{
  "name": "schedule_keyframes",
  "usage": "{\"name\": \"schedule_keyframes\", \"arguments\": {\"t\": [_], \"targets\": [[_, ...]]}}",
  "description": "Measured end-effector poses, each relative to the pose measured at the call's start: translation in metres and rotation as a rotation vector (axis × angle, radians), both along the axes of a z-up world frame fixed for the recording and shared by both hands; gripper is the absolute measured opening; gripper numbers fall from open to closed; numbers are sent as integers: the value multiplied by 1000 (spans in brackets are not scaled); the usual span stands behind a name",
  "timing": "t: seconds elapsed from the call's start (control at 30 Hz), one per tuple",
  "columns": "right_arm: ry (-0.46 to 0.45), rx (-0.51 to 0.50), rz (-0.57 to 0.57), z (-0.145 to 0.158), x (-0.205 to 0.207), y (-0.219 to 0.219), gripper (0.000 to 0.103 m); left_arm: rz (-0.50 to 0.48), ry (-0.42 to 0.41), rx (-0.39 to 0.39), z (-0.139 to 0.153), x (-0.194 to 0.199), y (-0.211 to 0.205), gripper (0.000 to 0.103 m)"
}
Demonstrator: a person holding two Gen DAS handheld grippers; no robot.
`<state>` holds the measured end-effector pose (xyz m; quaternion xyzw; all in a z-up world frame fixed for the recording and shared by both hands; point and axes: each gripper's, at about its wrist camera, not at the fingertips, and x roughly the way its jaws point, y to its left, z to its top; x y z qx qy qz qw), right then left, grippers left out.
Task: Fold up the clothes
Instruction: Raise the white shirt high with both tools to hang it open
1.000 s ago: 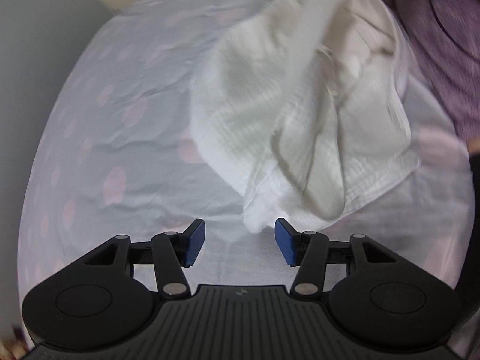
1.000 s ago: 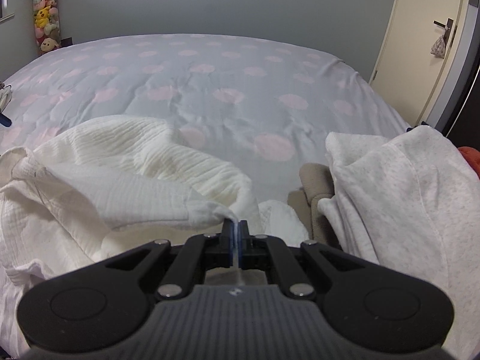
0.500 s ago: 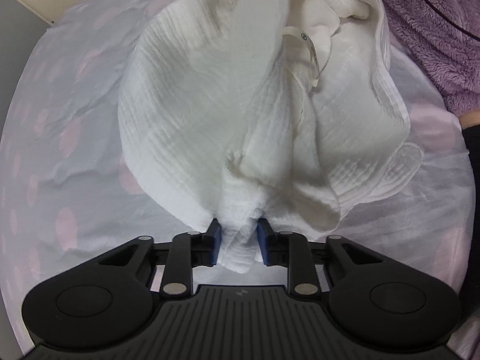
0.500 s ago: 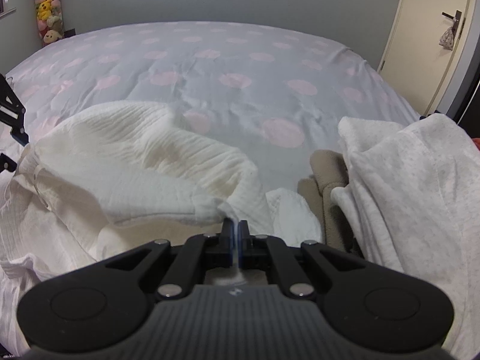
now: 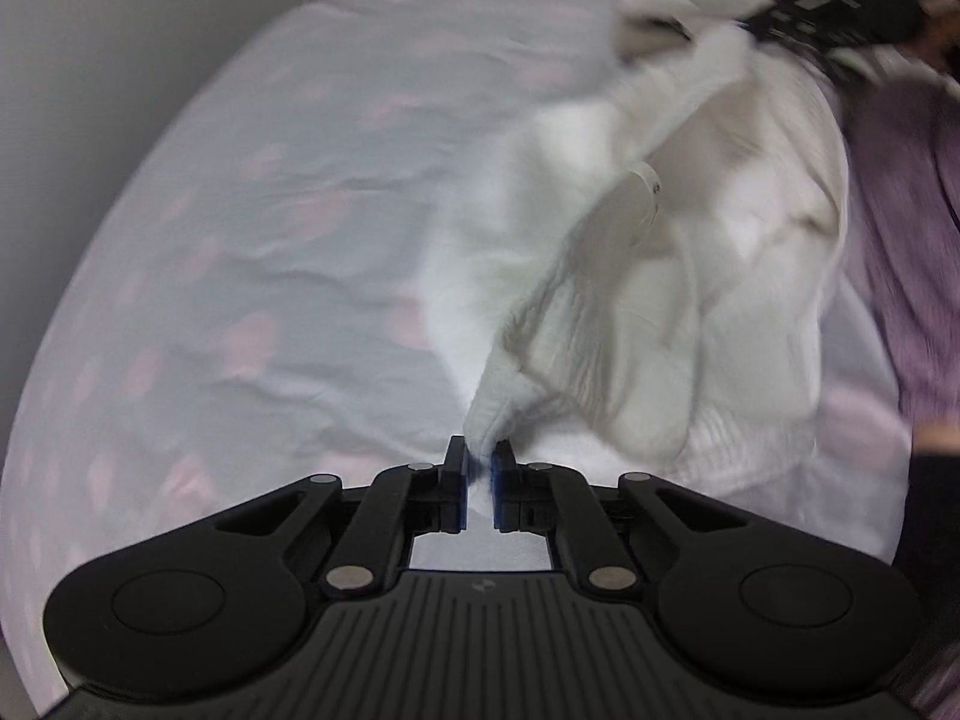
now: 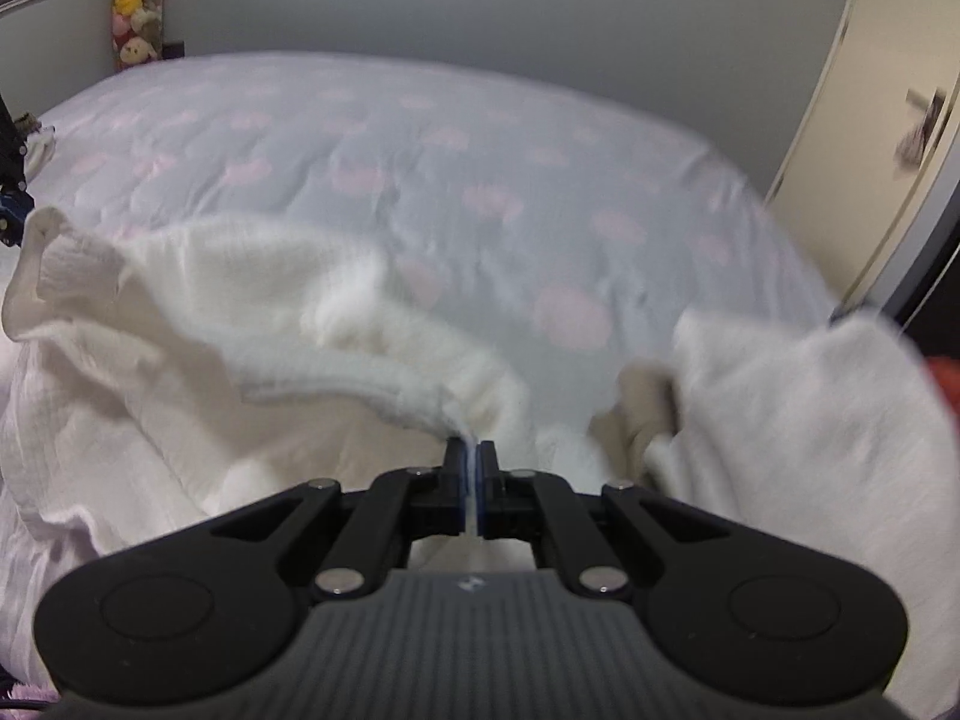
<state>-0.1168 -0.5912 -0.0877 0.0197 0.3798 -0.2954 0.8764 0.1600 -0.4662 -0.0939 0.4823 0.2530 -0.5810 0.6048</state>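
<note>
A white textured garment (image 5: 660,276) lies bunched on the bed. My left gripper (image 5: 479,459) is shut on a bunched corner of it, and the cloth stretches away up and to the right. In the right wrist view the same white garment (image 6: 252,312) spreads to the left, and my right gripper (image 6: 471,456) is shut on a thin edge of it. The left gripper shows at the far left edge of the right wrist view (image 6: 12,204). The right gripper shows dark and blurred at the top right of the left wrist view (image 5: 840,0).
The bed has a pale sheet with pink dots (image 6: 480,180). A speckled off-white garment (image 6: 810,432) and a beige cloth (image 6: 642,396) lie at the right. A purple fleece (image 5: 900,240) lies right of the left gripper. A door (image 6: 888,120) stands at the right, plush toys (image 6: 137,6) at the back left.
My left gripper went from open in front of the garment to shut on its corner and now pulls it taut. My right gripper stayed shut on the edge; both views are now blurred by motion.
</note>
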Motion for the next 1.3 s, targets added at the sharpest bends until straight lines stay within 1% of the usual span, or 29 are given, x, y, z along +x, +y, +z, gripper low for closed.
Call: {"name": "schedule_keyframes", "arguments": {"t": [0.1, 0.2, 0.27, 0.37, 0.47, 0.57, 0.67, 0.77, 0.9, 1.03, 1.2, 1.3], "targets": [[-56, -95, 38, 40, 4, 5, 3, 143, 18, -88, 38, 14, 16, 4], [-124, -205, 94, 88, 12, 14, 3, 276, 15, -205, 82, 23, 41, 4], [-182, -285, 138, 124, 19, 27, 3, 351, -14, -286, 115, 24, 61, 4], [-270, -409, 207, 178, 29, 49, 3, 434, -78, -398, 174, 19, 93, 4], [-357, -524, 263, 225, 34, 73, 3, 492, -142, -485, 228, 8, 123, 4], [-429, -573, 291, 263, 37, 88, 3, 527, -200, -558, 276, -6, 149, 4], [-486, -614, 297, 291, 38, 97, 3, 528, -259, -601, 311, -24, 163, 4], [-537, -660, 295, 311, 33, 109, 3, 528, -303, -644, 336, -42, 170, 4], [-585, -729, 279, 332, 21, 121, 3, 499, -340, -738, 354, -67, 179, 4], [-629, -753, 257, 351, 2, 124, 3, 468, -360, -829, 372, -89, 190, 4], [-679, -801, 247, 366, -22, 139, 3, 453, -390, -937, 388, -118, 210, 4], [-699, -831, 245, 372, -37, 149, 3, 448, -395, -983, 401, -132, 218, 4]]}}
